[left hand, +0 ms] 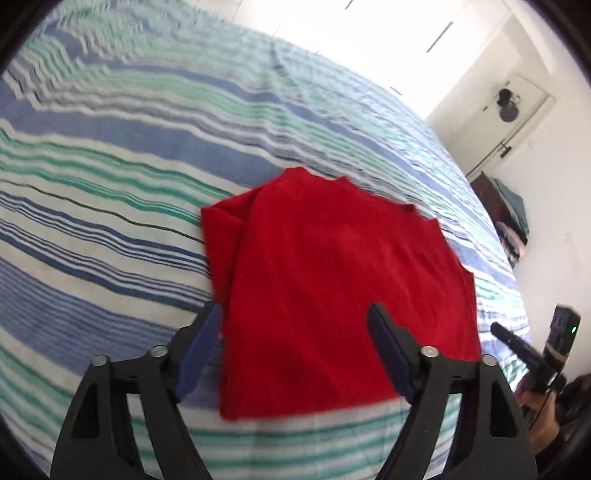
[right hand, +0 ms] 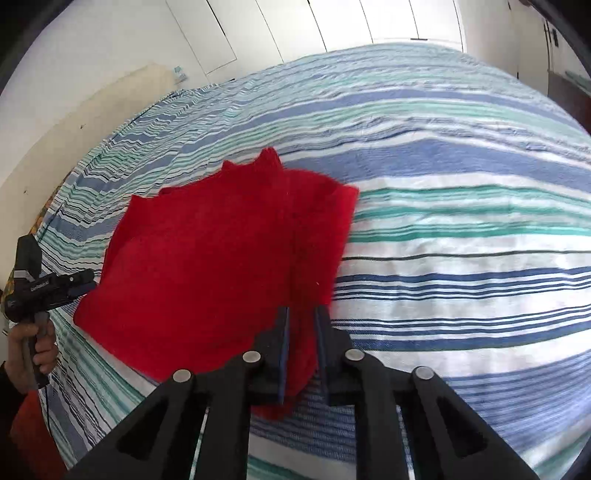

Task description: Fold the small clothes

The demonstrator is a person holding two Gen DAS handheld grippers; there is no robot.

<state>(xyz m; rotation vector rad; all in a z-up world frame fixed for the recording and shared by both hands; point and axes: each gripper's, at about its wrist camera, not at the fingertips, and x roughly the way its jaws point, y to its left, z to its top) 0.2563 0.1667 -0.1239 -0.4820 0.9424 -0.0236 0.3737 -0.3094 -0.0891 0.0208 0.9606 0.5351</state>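
A red garment lies partly folded on the striped bedspread. It also shows in the right wrist view. My left gripper is open, its jaws wide apart above the near part of the garment, holding nothing. My right gripper is shut on the near edge of the red garment, with cloth pinched between its blue pads. The right gripper also shows at the far right of the left wrist view, and the left gripper at the far left of the right wrist view.
The bed with the blue, green and white bedspread fills both views. White wardrobe doors stand behind it. A dark stand with piled clothes is by the wall at the right. A door is beyond.
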